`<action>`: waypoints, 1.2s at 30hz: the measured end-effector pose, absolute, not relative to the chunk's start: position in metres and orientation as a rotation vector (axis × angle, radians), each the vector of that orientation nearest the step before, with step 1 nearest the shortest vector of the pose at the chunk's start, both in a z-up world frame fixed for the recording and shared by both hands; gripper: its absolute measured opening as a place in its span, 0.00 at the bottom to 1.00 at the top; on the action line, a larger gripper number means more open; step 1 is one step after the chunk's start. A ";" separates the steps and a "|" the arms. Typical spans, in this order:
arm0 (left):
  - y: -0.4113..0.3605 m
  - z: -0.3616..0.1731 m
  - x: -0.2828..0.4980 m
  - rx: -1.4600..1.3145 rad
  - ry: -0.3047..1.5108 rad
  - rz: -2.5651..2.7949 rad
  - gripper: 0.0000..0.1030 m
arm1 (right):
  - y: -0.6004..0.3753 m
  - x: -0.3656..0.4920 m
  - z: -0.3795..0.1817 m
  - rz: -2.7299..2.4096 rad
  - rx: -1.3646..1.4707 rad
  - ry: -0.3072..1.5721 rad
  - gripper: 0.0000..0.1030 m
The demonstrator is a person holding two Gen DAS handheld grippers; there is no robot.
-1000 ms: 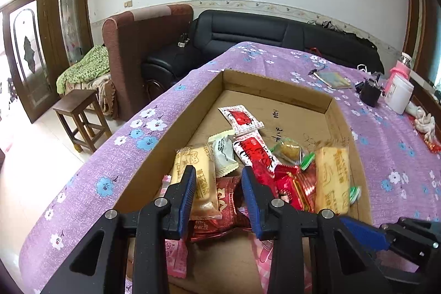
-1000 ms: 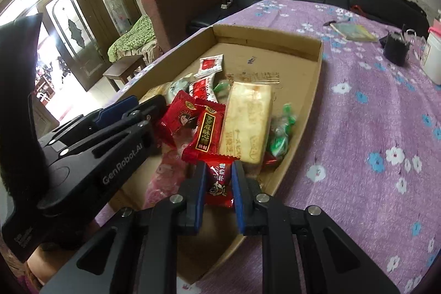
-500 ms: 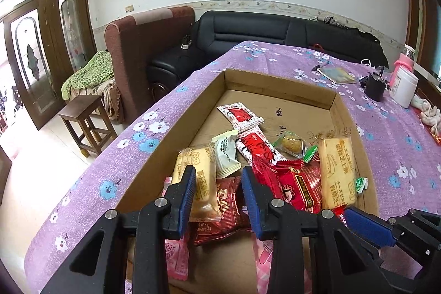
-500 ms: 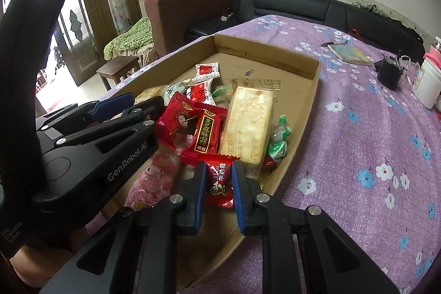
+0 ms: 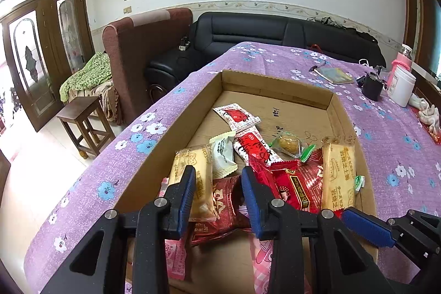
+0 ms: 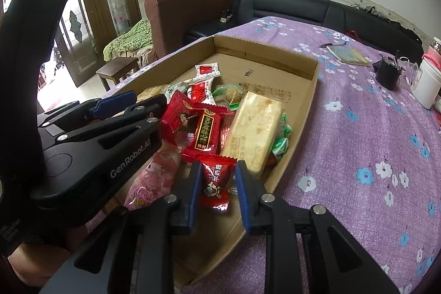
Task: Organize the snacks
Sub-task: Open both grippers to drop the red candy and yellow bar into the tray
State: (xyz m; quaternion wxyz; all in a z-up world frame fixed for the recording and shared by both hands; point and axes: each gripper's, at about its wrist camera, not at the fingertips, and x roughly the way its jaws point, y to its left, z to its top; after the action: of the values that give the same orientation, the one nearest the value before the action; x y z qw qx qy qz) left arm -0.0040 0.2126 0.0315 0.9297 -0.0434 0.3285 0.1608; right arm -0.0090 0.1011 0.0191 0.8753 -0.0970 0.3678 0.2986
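A shallow brown cardboard tray (image 6: 308, 98) is seen on the purple flowered counter (image 6: 372, 134), with wrapped snacks heaped at its near end. The right gripper (image 6: 216, 185) is poised over a small red candy packet (image 6: 216, 179); its jaws have just been opening, and gaps show on both sides of the packet (no grip). The left gripper (image 5: 219, 193) is held with jaws partly open astride a dark red foil packet (image 5: 224, 207), beside a long yellow biscuit pack (image 5: 193, 175).
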 end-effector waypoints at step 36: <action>0.208 0.050 -0.021 -0.072 0.553 0.333 0.91 | 0.099 -0.024 0.035 0.596 -0.211 0.694 0.77</action>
State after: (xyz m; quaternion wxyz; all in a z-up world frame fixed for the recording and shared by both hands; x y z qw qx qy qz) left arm -0.0211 0.2085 0.0496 0.9477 -0.0356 0.2717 0.1636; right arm -0.0236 0.0993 0.0352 0.8917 -0.1015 0.3346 0.2874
